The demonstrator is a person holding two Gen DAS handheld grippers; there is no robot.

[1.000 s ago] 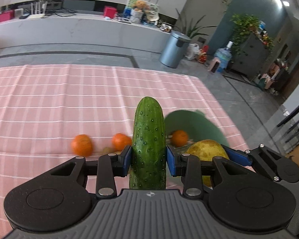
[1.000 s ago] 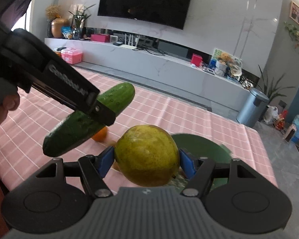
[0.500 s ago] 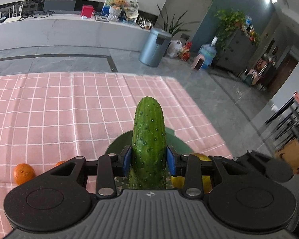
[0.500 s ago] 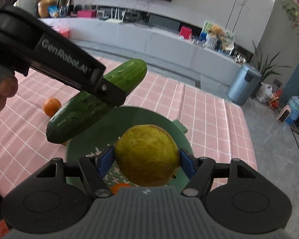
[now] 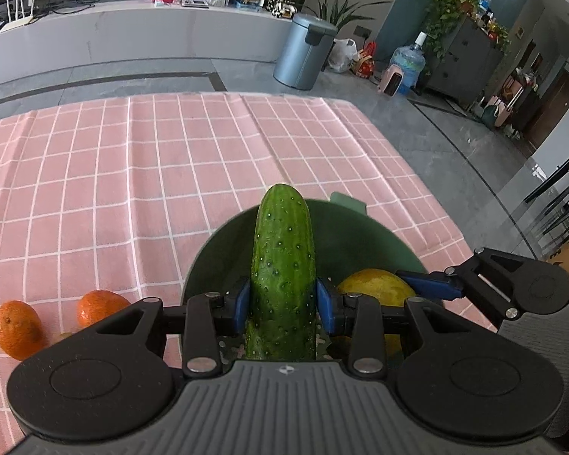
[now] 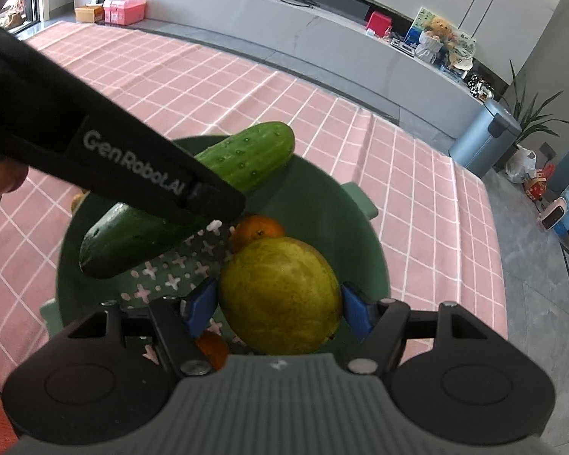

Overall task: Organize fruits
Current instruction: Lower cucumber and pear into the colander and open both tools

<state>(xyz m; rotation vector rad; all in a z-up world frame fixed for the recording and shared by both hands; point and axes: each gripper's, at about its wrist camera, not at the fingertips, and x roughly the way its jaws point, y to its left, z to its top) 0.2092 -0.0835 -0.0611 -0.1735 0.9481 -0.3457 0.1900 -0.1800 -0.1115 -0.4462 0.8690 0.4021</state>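
Below, pink checked tablecloth (image 5: pixel 132 174); left hand-held gripper (image 5: pixel 283 305) pinches cucumber (image 5: pixel 283 265), right hand-held gripper (image 6: pixel 278 309) pinches pear (image 6: pixel 280 295).

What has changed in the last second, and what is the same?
Both tools came over the green bowl and lower: cucumber in the left tool, pear in the right tool. Nothing was released. Both grips are unchanged; two oranges remain on the cloth.

Both wrist views are aimed steeply down from close above, and the round green plastic bowl (image 5: pixel 360 242) (image 6: pixel 322 197) is shared mid-frame.
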